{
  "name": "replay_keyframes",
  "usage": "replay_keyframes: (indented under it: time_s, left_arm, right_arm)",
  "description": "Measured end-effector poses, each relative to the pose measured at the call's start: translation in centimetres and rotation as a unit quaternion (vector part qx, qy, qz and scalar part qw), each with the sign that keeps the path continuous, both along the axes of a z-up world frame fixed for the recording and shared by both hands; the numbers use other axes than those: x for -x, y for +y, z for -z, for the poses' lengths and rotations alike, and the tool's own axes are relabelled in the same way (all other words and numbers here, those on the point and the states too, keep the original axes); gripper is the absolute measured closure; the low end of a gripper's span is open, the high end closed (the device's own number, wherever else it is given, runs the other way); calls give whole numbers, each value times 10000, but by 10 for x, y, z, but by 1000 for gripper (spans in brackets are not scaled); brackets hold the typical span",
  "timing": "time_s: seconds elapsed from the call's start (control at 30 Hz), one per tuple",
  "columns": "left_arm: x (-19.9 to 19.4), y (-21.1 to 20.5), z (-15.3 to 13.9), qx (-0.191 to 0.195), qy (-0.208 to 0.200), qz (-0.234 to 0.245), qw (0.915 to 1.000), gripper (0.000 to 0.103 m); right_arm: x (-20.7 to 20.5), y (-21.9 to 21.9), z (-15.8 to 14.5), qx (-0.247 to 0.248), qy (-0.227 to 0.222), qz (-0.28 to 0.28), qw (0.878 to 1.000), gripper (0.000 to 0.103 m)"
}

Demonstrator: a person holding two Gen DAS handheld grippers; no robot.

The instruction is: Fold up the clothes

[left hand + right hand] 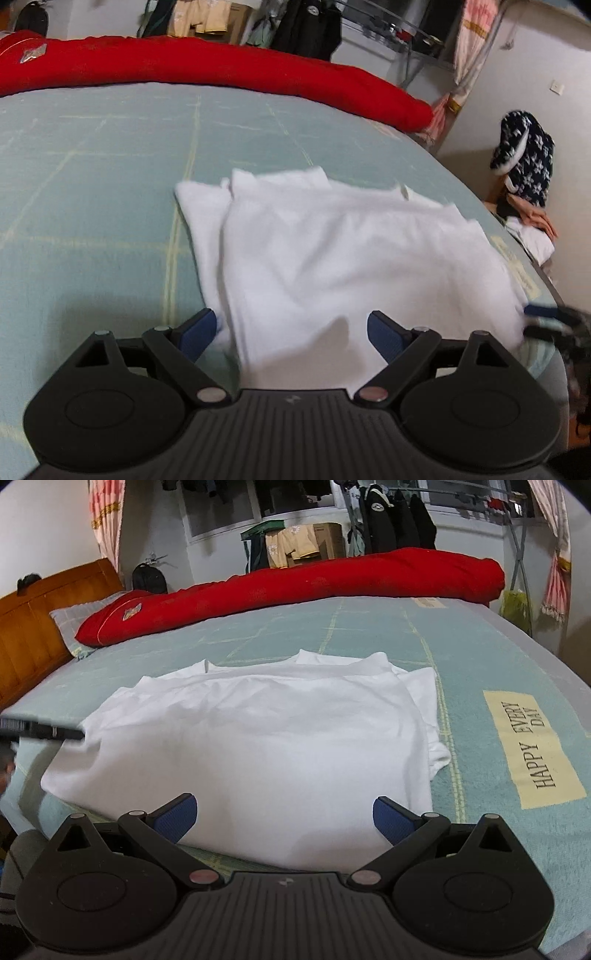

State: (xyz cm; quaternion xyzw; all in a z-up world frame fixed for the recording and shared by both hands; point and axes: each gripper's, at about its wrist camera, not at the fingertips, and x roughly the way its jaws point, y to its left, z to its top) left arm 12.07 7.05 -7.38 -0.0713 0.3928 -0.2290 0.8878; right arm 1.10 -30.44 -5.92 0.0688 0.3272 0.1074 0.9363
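Note:
A white T-shirt lies partly folded on the pale green bed sheet, sleeves tucked in. My left gripper is open just above the shirt's near edge, one blue pad each side. In the right wrist view the same shirt lies flat and my right gripper is open over its near hem, holding nothing. The right gripper's fingers show at the shirt's right corner in the left wrist view. The left gripper's fingers show at the shirt's left edge in the right wrist view.
A rolled red quilt lies along the far side of the bed. A wooden headboard stands at left. A clothes rack with dark jackets stands behind the bed. A chair with clothes stands past the bed edge.

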Motion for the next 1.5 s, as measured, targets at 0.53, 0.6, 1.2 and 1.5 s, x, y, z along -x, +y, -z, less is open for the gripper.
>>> replay_keyframes:
  time_s: [0.53, 0.6, 1.2, 1.5]
  left_arm:
    - [-20, -33, -25, -88, -551, 267, 9981, 14]
    - [-26, -33, -12, -316, -318, 22, 9990, 14]
    - [-51, -74, -18, -272, -36, 423, 9987, 11]
    - [-71, -71, -9, -226, 60, 123, 9996, 11]
  right_arm:
    - [-1, 2, 0, 52, -36, 42, 10000, 0]
    - [1, 1, -2, 101, -68, 76, 9999, 0]
    - [-68, 1, -26, -319, -403, -373, 9980, 0]
    - [-96, -9, 5, -298, 41, 24, 9995, 0]
